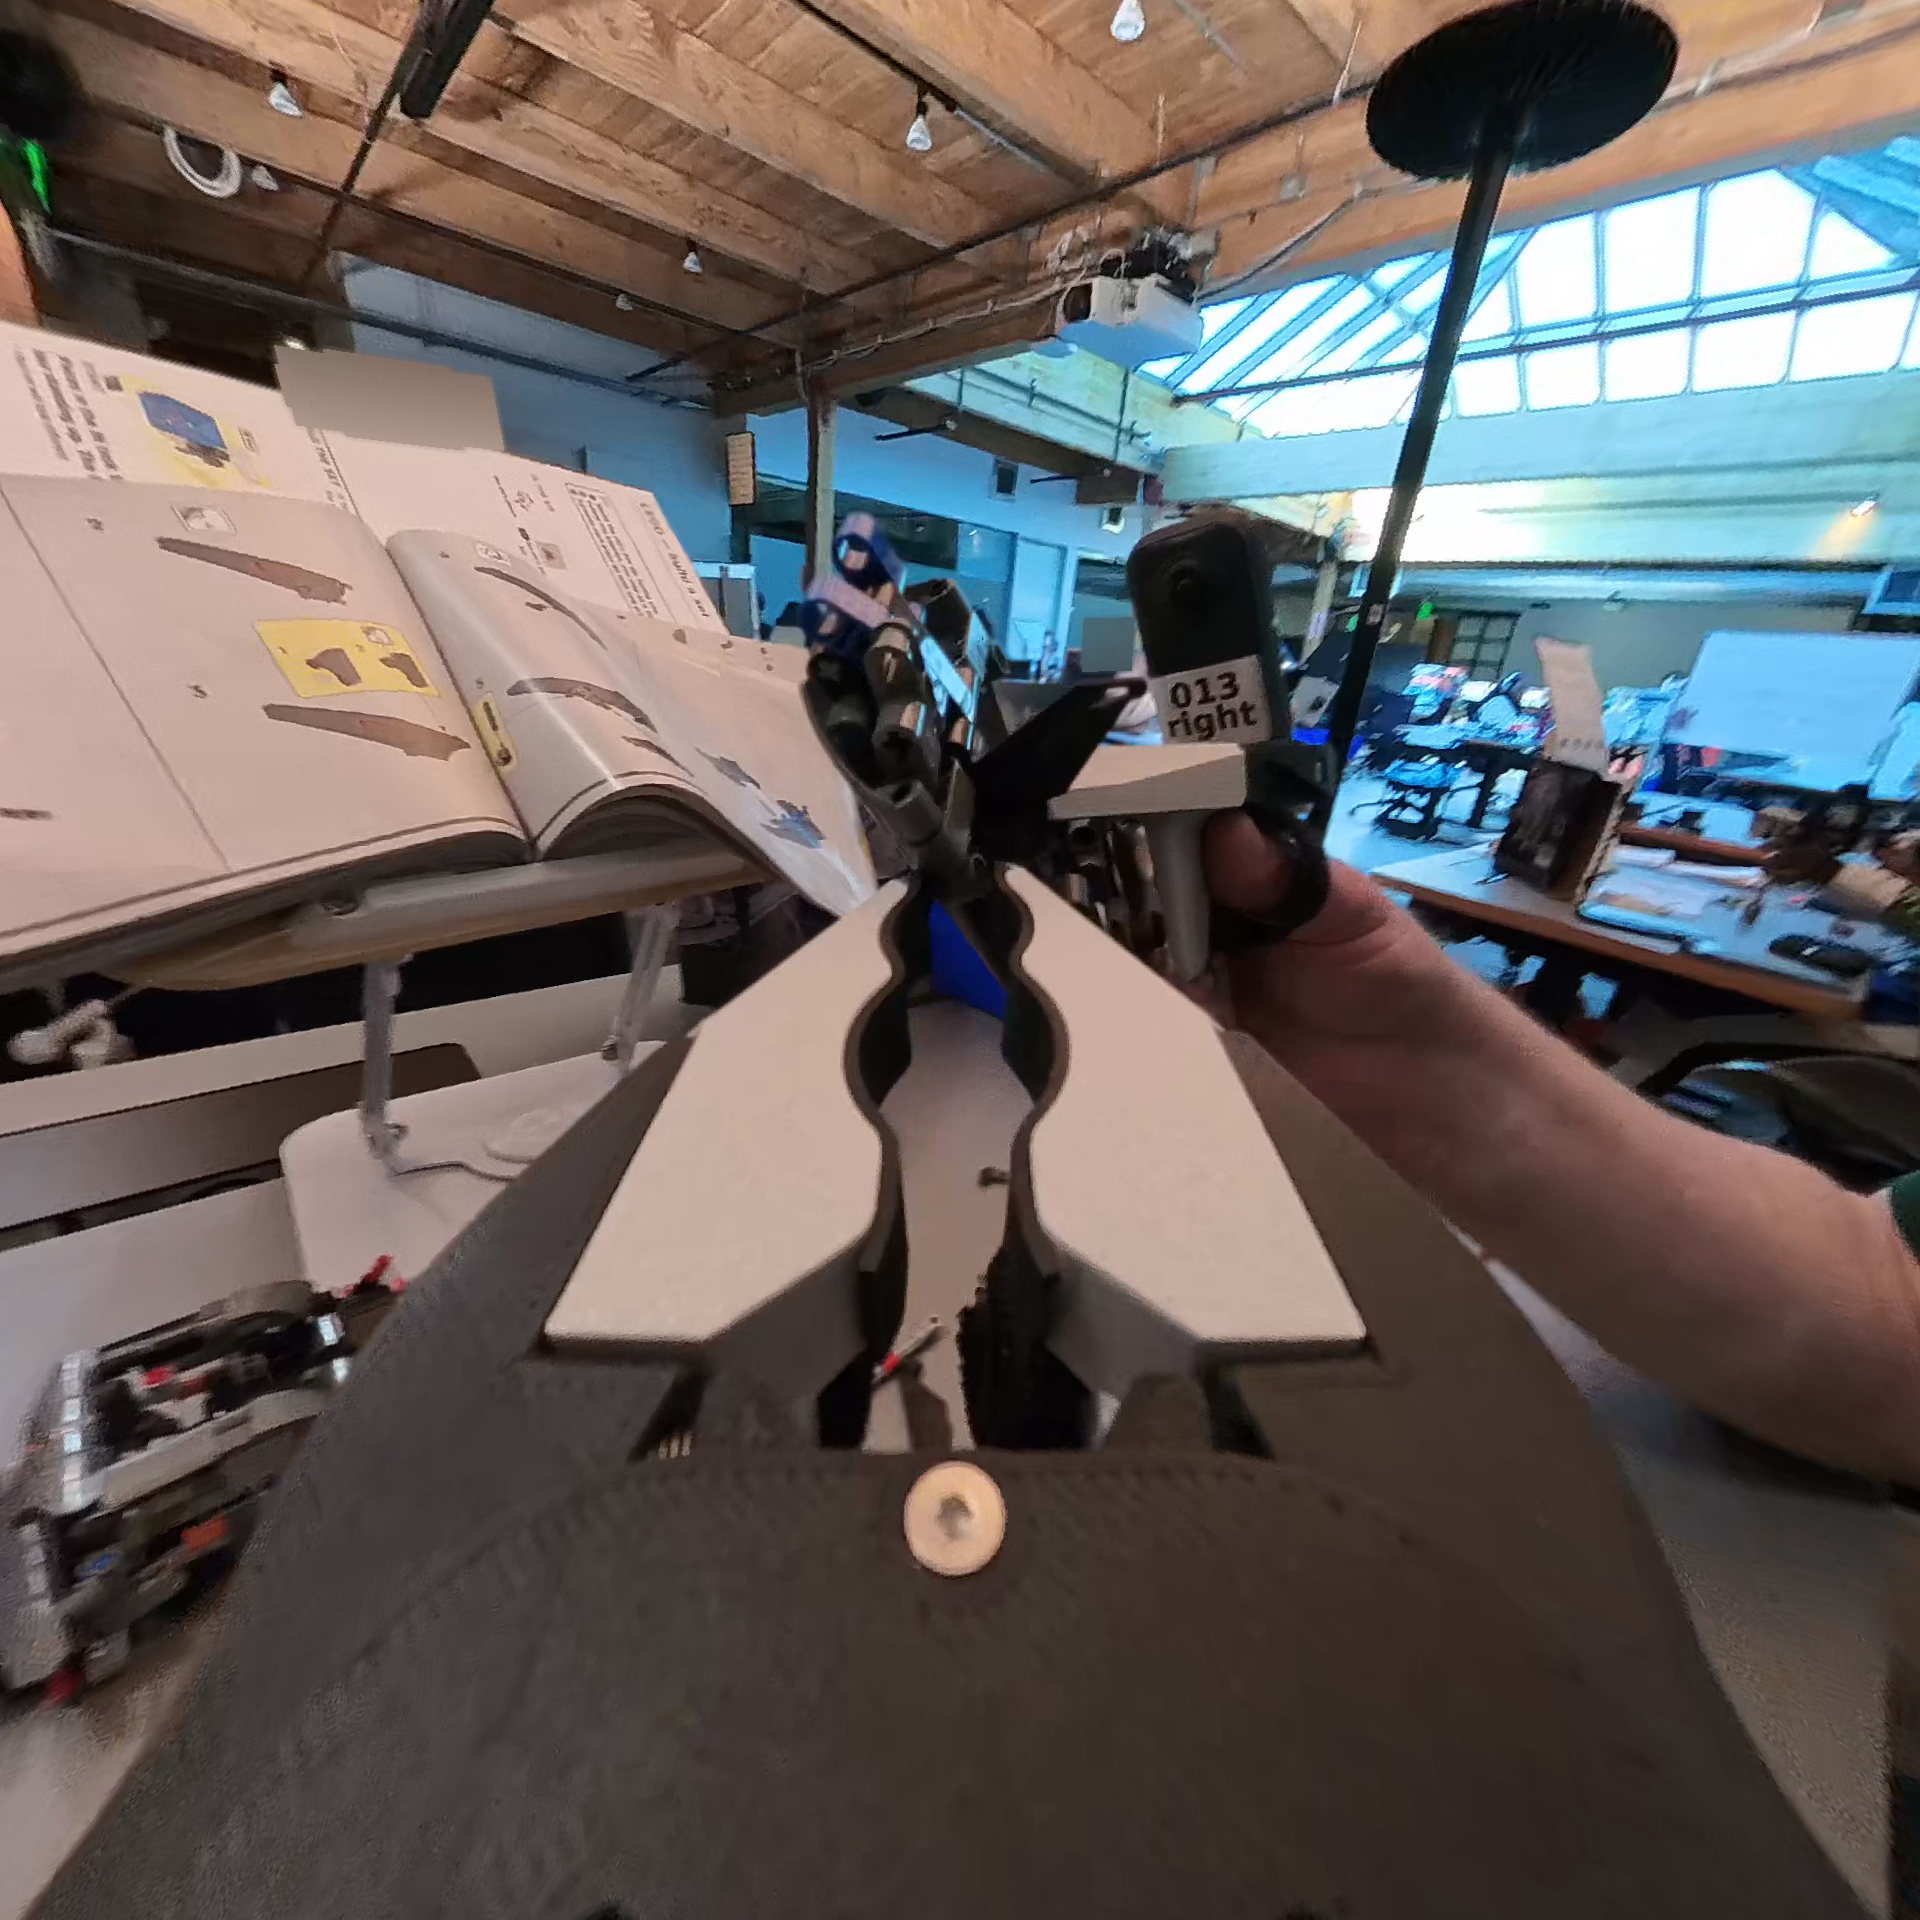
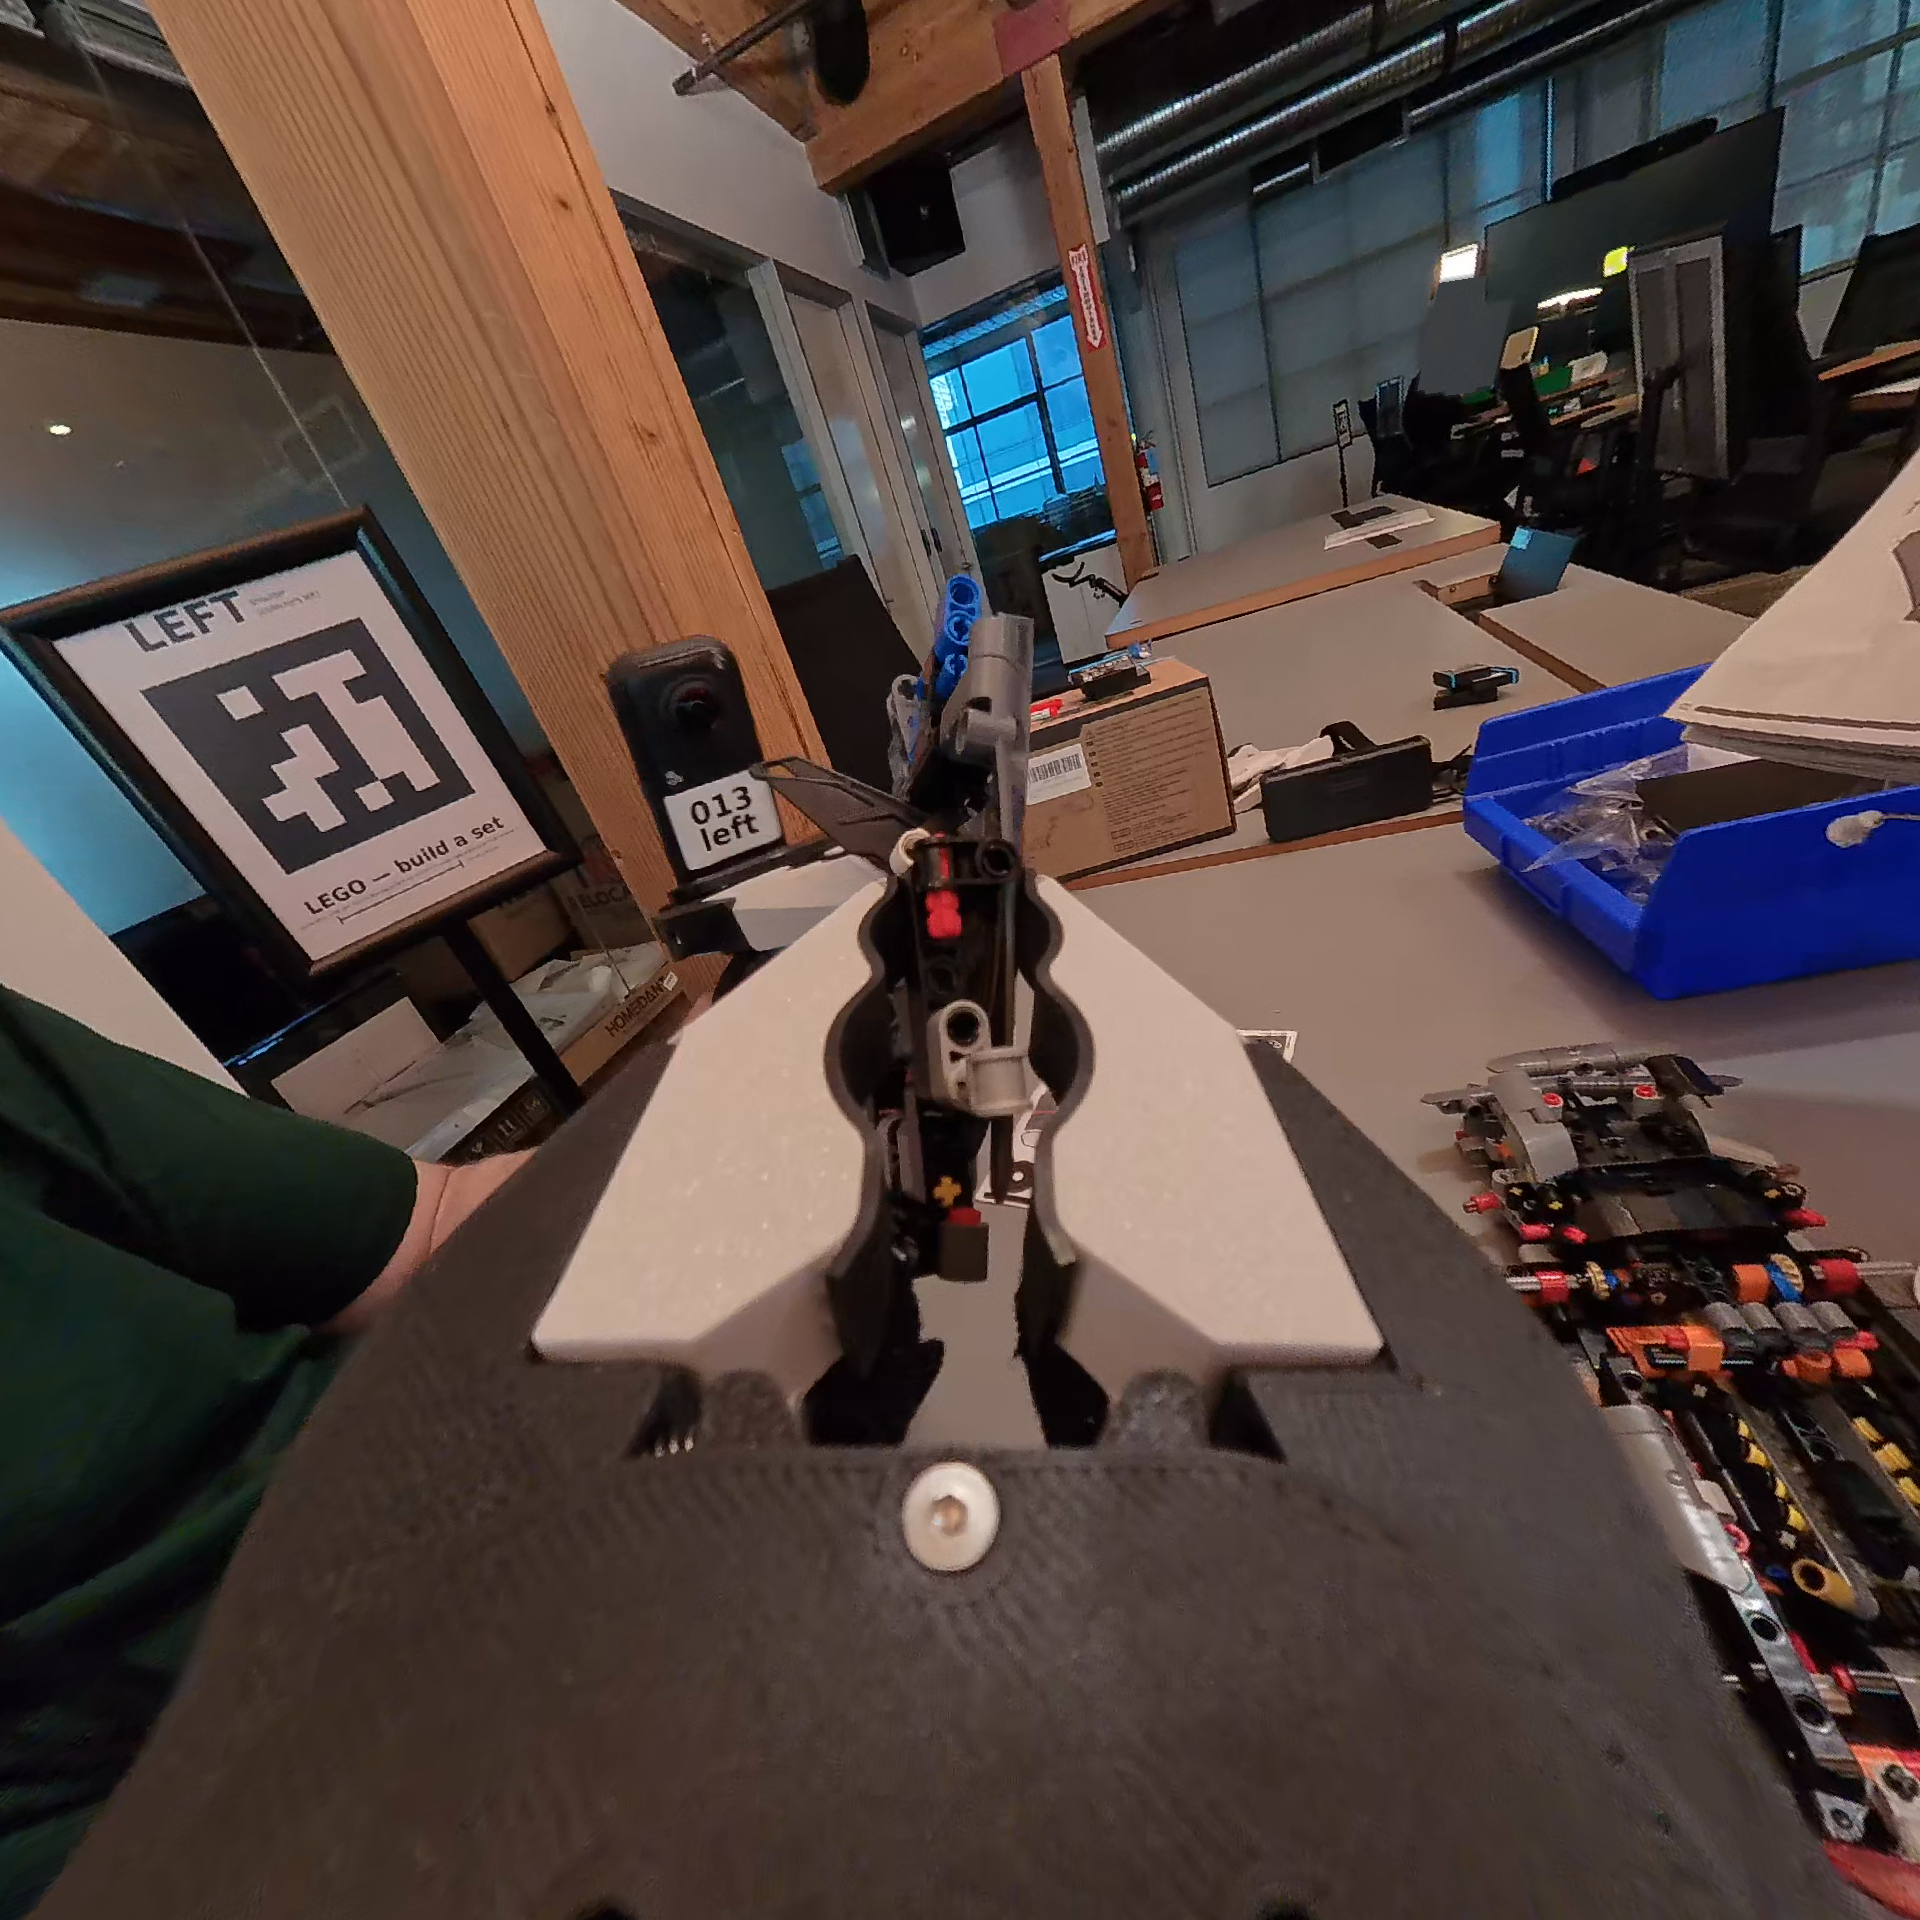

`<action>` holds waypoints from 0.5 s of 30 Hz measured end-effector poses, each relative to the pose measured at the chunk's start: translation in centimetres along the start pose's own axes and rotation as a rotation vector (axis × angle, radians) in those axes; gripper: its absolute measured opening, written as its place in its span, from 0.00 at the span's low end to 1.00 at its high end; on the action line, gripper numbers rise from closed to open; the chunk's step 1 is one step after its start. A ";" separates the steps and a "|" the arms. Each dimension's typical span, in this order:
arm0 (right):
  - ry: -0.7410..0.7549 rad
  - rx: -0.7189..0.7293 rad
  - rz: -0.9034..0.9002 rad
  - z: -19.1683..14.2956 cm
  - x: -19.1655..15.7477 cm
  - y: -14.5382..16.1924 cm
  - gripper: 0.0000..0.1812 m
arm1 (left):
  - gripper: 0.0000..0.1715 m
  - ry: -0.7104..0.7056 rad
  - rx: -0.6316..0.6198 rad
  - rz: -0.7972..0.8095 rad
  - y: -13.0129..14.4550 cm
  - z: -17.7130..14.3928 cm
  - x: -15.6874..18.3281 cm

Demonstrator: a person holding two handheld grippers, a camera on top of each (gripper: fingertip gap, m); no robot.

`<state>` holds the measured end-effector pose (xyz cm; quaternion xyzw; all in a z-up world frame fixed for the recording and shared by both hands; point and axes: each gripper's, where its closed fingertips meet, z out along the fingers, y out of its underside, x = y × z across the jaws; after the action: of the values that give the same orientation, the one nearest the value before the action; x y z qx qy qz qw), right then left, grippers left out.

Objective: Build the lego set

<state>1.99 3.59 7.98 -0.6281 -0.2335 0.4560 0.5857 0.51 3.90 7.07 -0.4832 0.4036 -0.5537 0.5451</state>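
My right gripper (image 2: 961, 883) is shut on a slim lego sub-assembly (image 2: 961, 1049) of black beams, red pins and grey connectors with a blue part on top. It holds it upright above the table. My left gripper (image 1: 961, 883) meets it head-on, its tips closed on the sub-assembly's (image 1: 894, 686) dark parts at the foot of a black wing panel (image 1: 1029, 748). The panel also shows in the right wrist view (image 2: 831, 795). The right gripper (image 1: 1081, 805) is held in a hand (image 1: 1340, 956). The big lego car chassis (image 2: 1714, 1299) lies on the table.
An open instruction book (image 1: 312, 707) stands on a tilted stand at the left. The chassis also shows low left (image 1: 156, 1455). A blue bin (image 2: 1714, 904) with bags, a cardboard box (image 2: 1132, 769) and a framed sign (image 2: 291, 748) stand around the grey table (image 2: 1351, 966). Only a small space, under 4 cm, lies between the two pairs of fingers.
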 end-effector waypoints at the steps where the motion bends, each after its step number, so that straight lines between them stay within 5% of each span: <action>1: 0.008 -0.006 -0.004 0.0 0.0 0.0 0.10 | 0.05 -0.024 -0.016 0.036 0.1 0.0 -0.2; 15: -0.098 -0.017 0.111 2.0 -1.5 1.6 0.10 | 0.04 -0.421 -0.167 0.886 -1.3 -2.6 -2.3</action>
<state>-0.77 3.04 7.11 -0.6218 -0.2305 0.5159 0.5422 -2.40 6.12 7.62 -0.4085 0.4946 -0.1249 0.7569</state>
